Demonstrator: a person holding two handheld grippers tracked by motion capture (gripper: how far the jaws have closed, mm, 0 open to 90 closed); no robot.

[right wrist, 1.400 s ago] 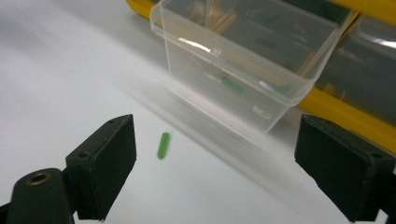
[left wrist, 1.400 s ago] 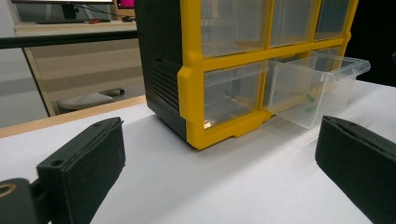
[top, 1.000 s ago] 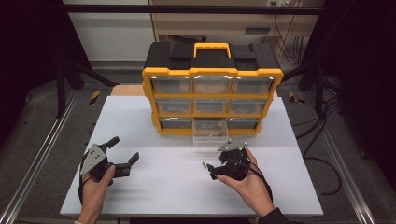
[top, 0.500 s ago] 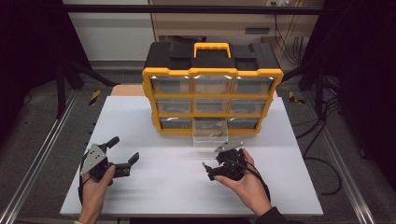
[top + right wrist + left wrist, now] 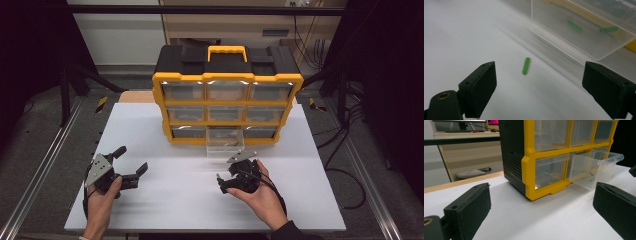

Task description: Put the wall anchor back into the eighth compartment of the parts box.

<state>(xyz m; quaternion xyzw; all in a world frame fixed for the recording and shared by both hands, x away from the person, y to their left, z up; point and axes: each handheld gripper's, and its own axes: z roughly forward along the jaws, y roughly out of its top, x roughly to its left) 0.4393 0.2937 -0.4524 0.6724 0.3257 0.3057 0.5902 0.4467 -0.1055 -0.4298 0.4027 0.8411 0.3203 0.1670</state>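
Green piece (image 5: 526, 65) loose on table between wide-open right gripper (image 5: 549, 85) jaws.

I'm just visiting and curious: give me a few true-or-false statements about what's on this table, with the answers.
1. The right gripper grips the green piece. False: its jaws are open and the piece lies on the table between them.
2. One clear drawer is pulled out of the yellow organizer. True.
3. The pulled-out drawer is empty. False: two green pieces lie inside.
4. The left gripper is open and holds nothing. True.
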